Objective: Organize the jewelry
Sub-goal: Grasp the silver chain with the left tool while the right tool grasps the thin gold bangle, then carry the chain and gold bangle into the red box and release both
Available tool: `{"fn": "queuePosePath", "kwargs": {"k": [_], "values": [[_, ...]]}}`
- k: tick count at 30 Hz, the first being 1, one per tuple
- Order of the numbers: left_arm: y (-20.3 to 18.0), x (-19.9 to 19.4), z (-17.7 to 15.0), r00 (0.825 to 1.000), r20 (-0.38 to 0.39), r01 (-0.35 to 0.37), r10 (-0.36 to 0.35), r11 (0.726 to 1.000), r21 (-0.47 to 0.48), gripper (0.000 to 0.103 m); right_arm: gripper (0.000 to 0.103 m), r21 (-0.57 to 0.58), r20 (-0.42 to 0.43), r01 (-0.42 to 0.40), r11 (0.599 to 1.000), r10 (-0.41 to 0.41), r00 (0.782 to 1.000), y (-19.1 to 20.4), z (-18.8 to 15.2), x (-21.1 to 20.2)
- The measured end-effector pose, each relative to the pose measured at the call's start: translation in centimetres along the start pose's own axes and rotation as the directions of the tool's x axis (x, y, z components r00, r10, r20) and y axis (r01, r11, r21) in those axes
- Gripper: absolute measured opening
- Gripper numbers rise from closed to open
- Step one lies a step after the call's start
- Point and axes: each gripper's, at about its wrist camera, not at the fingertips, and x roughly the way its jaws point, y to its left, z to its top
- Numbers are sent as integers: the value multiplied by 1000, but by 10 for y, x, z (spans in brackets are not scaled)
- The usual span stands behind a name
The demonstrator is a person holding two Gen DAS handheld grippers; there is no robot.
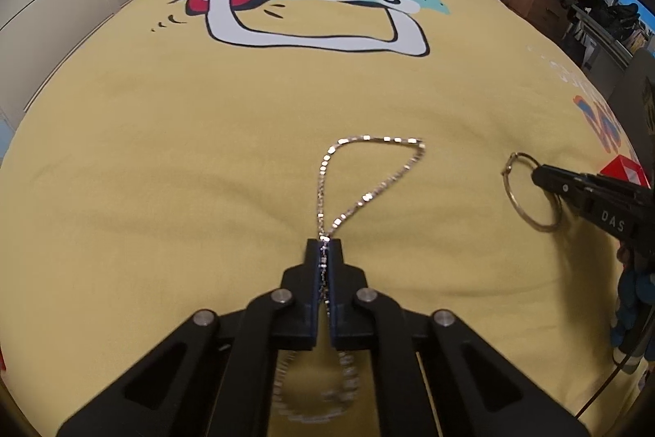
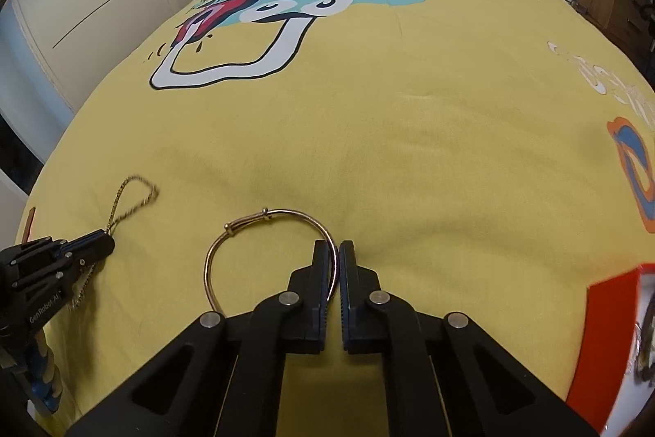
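My left gripper (image 1: 324,241) is shut on a silver chain necklace (image 1: 368,166); one loop lies ahead on the yellow bedspread, the rest hangs blurred under the fingers. It also shows in the right wrist view (image 2: 108,242), with the chain (image 2: 135,193) beyond it. My right gripper (image 2: 335,244) is shut on a thin gold bangle (image 2: 229,244), gripping its right side; the ring sticks out to the left. In the left wrist view the right gripper (image 1: 538,177) holds the bangle (image 1: 518,205) at the right.
A red and white jewelry box (image 2: 610,318) sits at the bed's right edge, also seen in the left wrist view (image 1: 624,170). The yellow bedspread (image 2: 409,150) with a cartoon print stretches ahead. White wardrobe left, wooden furniture right.
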Motion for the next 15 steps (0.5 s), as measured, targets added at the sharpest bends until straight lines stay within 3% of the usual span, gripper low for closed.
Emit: {"fn": "queuePosePath", "kwargs": {"k": [15], "values": [[-18,-107,-8,991,133,-9,11,1000,-9,2,4,-46,201,38,998,-28,979,17,-17,-137]]}}
